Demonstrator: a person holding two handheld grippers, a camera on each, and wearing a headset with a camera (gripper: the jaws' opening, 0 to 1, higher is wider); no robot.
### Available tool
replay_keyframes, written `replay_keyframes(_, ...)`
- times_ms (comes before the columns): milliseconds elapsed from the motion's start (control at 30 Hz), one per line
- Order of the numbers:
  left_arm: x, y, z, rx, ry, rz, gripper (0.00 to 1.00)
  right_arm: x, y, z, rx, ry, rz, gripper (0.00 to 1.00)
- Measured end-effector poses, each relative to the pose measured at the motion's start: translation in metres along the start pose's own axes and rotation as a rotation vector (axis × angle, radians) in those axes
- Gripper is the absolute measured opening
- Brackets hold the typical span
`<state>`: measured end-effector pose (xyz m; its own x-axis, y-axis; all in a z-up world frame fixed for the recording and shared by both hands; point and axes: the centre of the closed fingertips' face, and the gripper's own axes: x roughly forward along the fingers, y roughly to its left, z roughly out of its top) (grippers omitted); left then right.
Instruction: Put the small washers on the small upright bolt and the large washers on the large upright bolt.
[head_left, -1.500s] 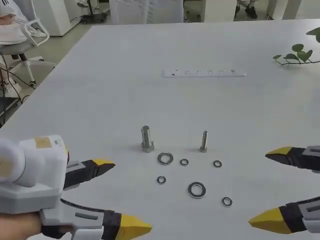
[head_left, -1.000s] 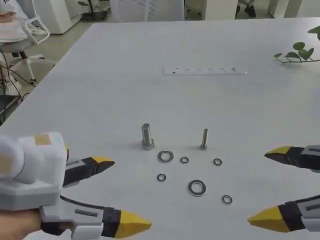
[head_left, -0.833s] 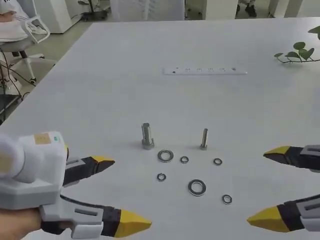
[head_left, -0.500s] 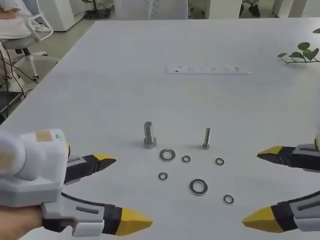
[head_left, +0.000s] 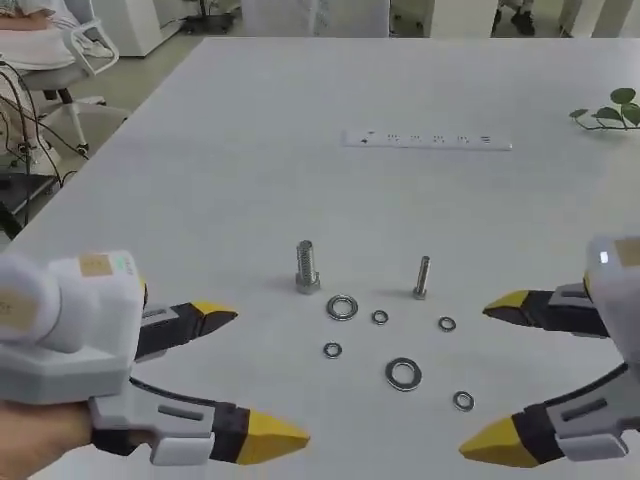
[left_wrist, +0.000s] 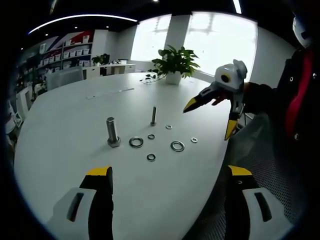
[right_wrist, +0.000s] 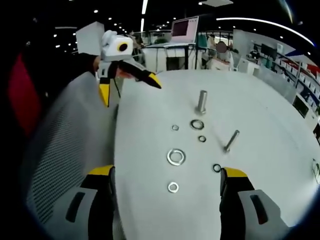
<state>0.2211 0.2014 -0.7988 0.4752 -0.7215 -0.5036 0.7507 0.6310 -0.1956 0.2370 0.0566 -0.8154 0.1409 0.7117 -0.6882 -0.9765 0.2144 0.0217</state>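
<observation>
Washers (head_left: 403, 374) lie loose by the upright bolts (head_left: 307, 266) — we hold the left hand-held gripper (head_left: 260, 375) and right hand-held gripper (head_left: 480, 378) spread wide, empty, flanking them, ready to pick.

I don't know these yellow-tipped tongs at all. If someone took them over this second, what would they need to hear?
Left gripper and right gripper: both open, empty, flanking the washers.
Large bolt and small bolt stand upright on the table, both bare.
Two large washers and four small washers lie flat just in front of the bolts.
Done: nothing yet. Left: all six washers onto their matching bolts.
</observation>
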Motion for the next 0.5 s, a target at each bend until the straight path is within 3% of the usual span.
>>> replay_keyframes(500,-0.001,0.004,0.003,-0.003,-0.010,0.009,0.93,0.015,0.001,0.012,-0.080,0.042,0.051,0.87)
